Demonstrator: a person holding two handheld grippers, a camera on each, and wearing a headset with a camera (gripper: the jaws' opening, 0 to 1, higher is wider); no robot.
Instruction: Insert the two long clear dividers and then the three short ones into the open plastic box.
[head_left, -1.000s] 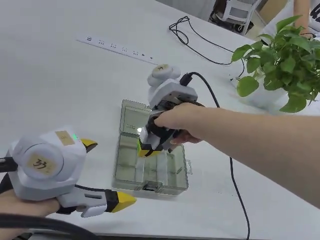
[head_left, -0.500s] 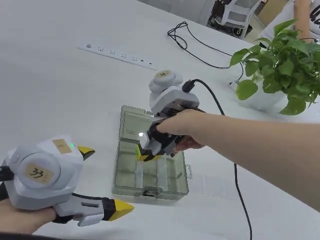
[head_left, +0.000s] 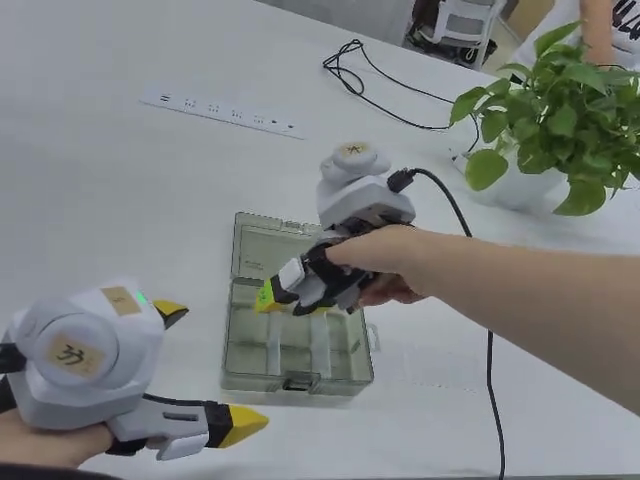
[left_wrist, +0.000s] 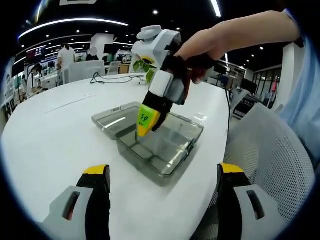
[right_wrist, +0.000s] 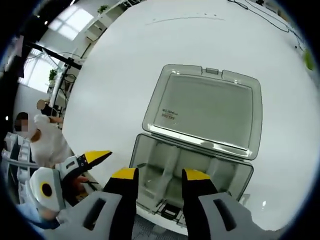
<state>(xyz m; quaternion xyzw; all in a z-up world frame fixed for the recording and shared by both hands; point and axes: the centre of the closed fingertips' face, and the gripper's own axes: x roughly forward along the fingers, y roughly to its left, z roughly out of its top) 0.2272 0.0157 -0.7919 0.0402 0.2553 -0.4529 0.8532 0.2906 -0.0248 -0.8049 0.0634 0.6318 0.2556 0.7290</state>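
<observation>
Jaws: right gripper (right_wrist: 160, 173) narrowly parted, empty, over open plastic box (head_left: 250, 380); left gripper (left_wrist: 162, 172) spread wide, empty. Two clear dividers (head_left: 272, 345) apparently seated; remainder uncertain.

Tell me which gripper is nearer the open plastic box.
Right. The right gripper hangs just above the box, its jaws pointing down into the compartments. The left gripper is off the box's front-left corner, apart from it.

Bright even overhead light; soft shadows; fisheye bending at edges; sharp focus
</observation>
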